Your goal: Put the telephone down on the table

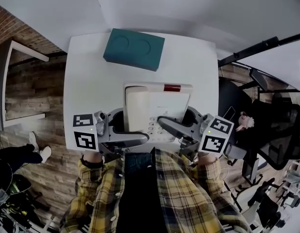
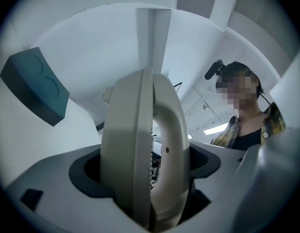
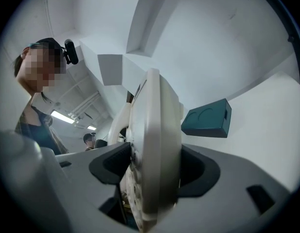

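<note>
I hold a beige desk telephone [image 1: 157, 106] by its near edge, one gripper on each side, over the front of the white table [image 1: 86, 81]. My left gripper [image 1: 125, 129] is shut on its left side and my right gripper [image 1: 181, 123] on its right side. In the left gripper view the telephone [image 2: 140, 149] stands edge-on, clamped in the left gripper [image 2: 145, 169], handset on the right. The right gripper view also shows the telephone [image 3: 154, 154] edge-on, pinched in the right gripper [image 3: 152, 174]. Whether its underside touches the table is hidden.
A teal box [image 1: 134, 48] lies at the back of the table, beyond the phone; the teal box [image 2: 35, 86] sits left in the left gripper view and the teal box [image 3: 207, 118] right in the other. A black office chair [image 1: 278, 130] stands right of the table.
</note>
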A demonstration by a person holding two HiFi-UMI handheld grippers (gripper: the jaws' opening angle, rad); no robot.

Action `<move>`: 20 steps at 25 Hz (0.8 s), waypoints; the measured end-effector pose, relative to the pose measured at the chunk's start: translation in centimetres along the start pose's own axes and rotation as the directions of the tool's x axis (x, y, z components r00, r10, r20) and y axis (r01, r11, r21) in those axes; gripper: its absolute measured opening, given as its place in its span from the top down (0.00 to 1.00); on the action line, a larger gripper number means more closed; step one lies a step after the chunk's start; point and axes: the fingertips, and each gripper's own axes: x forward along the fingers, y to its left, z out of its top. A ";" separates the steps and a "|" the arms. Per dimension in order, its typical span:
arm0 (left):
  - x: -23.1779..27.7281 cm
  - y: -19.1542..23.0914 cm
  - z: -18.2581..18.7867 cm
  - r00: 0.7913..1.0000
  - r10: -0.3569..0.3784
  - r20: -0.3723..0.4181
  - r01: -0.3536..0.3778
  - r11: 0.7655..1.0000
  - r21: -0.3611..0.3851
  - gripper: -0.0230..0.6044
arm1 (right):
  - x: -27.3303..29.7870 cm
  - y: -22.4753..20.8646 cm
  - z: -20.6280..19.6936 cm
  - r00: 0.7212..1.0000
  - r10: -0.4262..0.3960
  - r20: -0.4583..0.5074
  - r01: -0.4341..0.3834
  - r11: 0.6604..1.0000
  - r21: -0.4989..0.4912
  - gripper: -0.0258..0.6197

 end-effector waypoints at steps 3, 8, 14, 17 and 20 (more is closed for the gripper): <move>-0.2 1.0 -0.5 1.000 0.007 0.000 -0.007 1.000 -0.030 0.28 | 0.3 -0.9 -0.7 1.000 -0.007 -0.009 0.007 1.000 0.028 0.53; -0.5 2.7 -1.4 1.000 0.021 -0.006 -0.021 0.997 -0.072 0.28 | 0.8 -2.4 -2.1 1.000 -0.015 -0.017 0.016 0.997 0.074 0.53; -0.7 5.1 -2.2 0.999 0.032 -0.001 -0.032 0.991 -0.129 0.28 | 1.4 -4.5 -3.4 0.999 -0.034 -0.036 0.038 0.991 0.128 0.53; -0.6 5.8 -2.7 0.999 0.035 -0.002 -0.035 0.989 -0.146 0.28 | 1.5 -5.2 -4.0 0.998 -0.041 -0.045 0.047 0.988 0.147 0.53; -0.6 6.4 -3.2 0.999 0.039 -0.003 -0.039 0.988 -0.152 0.28 | 1.4 -5.8 -4.6 0.998 -0.045 -0.053 0.053 0.986 0.160 0.53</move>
